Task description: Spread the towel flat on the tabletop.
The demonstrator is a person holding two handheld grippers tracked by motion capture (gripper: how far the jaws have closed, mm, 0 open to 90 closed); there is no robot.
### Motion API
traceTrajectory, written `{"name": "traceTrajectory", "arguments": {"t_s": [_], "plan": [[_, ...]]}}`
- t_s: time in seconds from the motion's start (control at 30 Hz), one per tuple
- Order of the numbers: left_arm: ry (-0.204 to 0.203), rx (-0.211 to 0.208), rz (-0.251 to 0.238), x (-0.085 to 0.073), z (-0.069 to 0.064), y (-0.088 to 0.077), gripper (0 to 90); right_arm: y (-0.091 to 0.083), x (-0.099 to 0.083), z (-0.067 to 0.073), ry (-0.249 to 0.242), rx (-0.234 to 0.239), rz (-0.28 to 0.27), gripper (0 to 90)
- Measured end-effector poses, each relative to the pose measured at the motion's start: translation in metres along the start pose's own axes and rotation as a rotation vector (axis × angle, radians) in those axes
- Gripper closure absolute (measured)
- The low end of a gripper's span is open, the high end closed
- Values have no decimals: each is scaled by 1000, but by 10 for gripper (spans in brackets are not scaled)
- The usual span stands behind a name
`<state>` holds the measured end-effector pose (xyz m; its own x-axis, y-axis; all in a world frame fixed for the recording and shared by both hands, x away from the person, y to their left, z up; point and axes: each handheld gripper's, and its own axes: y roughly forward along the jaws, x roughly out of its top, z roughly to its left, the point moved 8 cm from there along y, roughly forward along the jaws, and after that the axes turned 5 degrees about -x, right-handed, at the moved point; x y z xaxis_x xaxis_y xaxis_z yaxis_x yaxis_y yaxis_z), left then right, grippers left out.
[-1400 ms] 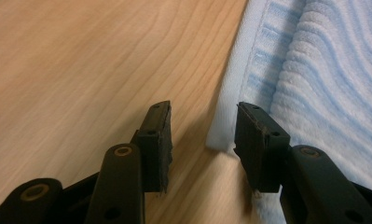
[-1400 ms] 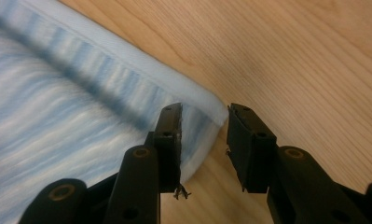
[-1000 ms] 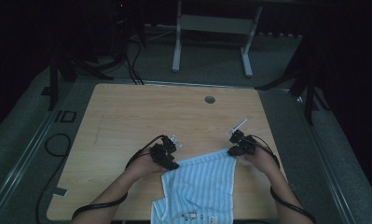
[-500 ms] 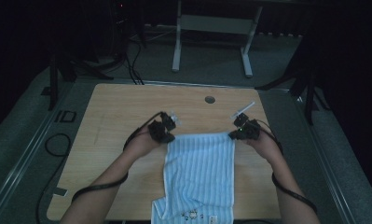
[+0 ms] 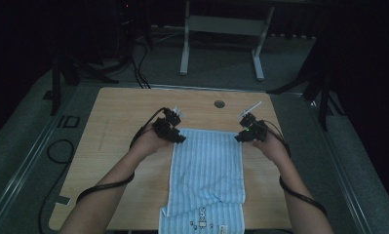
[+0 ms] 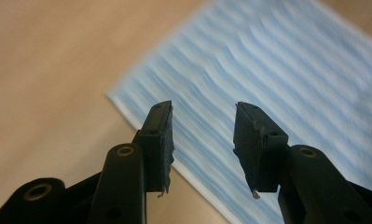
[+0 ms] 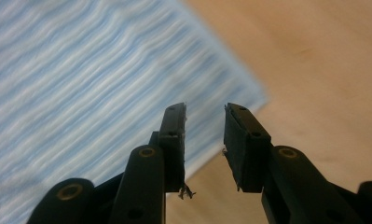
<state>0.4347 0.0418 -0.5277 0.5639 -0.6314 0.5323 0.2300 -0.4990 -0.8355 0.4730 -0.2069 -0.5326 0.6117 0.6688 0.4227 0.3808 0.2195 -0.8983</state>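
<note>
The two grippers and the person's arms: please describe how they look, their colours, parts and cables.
Both the left gripper and the right gripper are black, with flat rectangular pads on rounded links with metal rivets. A black cable trails along each bare forearm, and the right gripper shows a small green light in the high view.

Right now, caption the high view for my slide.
Both claws, left and right, open over the striped towel's far corners.

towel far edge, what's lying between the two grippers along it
Only the striped towel itself: its far edge spans the gap between the left gripper and right gripper in the high view. Both have just been opening, with nothing between the jaws.
</note>
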Motion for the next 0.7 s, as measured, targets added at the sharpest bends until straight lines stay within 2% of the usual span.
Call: {"name": "traceTrajectory", "arguments": {"t_s": [0.03,0.07,0.1,0.17,0.2,0.23,0.27,0.3,0.33,0.37,0.4,0.47,0.57,0.63,0.7], "plan": [[0,0,0,0,0,0,569,0,0,0,0,0,0,691],[21,-36,8,-14,-14,8,570,6,-14,16,-22,37,13,731],[21,-36,8,-14,-14,8,584,6,-14,16,-22,37,13,731],[20,-75,24,-27,-26,17,600,15,-32,32,-61,46,50,788],[43,-83,60,-40,-36,26,599,20,-44,44,-67,65,62,809],[43,-83,60,-40,-36,26,599,20,-44,44,-67,65,62,809],[59,-70,93,-51,-39,33,598,24,-56,53,-70,64,77,807],[59,-70,93,-51,-39,33,598,24,-56,53,-70,64,77,807],[67,-53,116,-56,-38,37,598,28,-65,58,-71,60,90,776],[71,-51,132,-59,-37,40,598,28,-65,58,-71,60,90,776],[60,-43,143,-62,-32,46,598,31,-68,59,-83,41,92,772],[59,-41,152,-62,-30,48,598,32,-67,57,-74,49,96,772],[42,-19,139,-58,-18,52,598,36,-60,51,-66,42,105,772],[44,7,134,-53,-9,54,598,39,-54,46,-62,41,108,772],[32,13,123,-48,0,56,597,43,-47,41,-48,47,109,770]]}}
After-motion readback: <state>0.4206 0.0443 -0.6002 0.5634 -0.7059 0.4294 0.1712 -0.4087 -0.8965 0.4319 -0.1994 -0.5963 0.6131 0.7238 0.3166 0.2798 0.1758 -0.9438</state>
